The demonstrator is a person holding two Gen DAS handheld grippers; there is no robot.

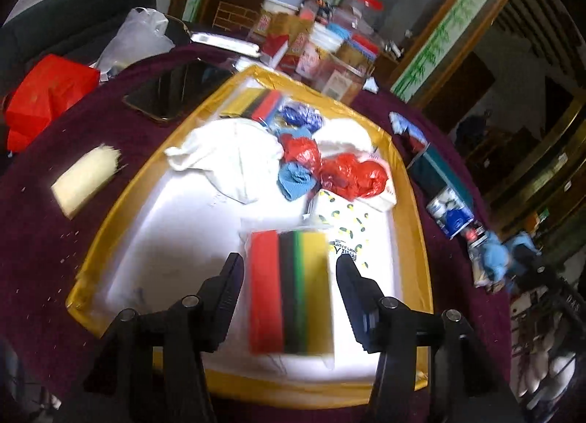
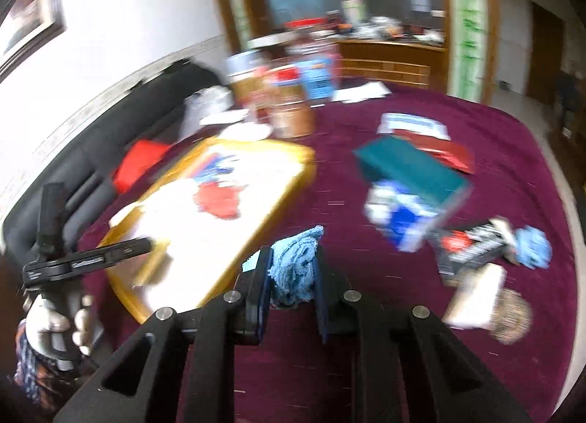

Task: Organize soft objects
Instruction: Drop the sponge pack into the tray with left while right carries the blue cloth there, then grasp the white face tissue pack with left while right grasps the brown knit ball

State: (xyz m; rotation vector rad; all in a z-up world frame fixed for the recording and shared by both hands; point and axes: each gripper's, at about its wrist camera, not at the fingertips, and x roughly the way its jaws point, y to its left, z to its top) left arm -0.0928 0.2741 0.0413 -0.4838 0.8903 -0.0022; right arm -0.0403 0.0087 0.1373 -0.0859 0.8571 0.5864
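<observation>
A gold-rimmed white tray [image 1: 410, 218] lies on the maroon table. In it are a white cloth [image 1: 234, 155], red plastic bags [image 1: 351, 174], blue cloths [image 1: 296, 177], a blue-white bag [image 1: 300, 117] and two packs of coloured sponges [image 1: 291, 291] [image 1: 256, 102]. My left gripper [image 1: 289, 276] is open, its fingers either side of the near sponge pack. My right gripper [image 2: 291, 269] is shut on a light blue knitted cloth [image 2: 295, 265], above the table just right of the tray [image 2: 289, 185]. The left gripper [image 2: 110, 254] shows in the right wrist view.
On the table right of the tray are a teal box [image 2: 414, 174], a blue-white packet [image 2: 399, 218], another blue cloth [image 2: 533, 247] and a beige sponge [image 2: 476, 291]. Left of the tray lie a cream sponge [image 1: 86, 179], a dark phone [image 1: 175, 91] and a red bag [image 1: 47, 93]. Boxes and jars crowd the far edge.
</observation>
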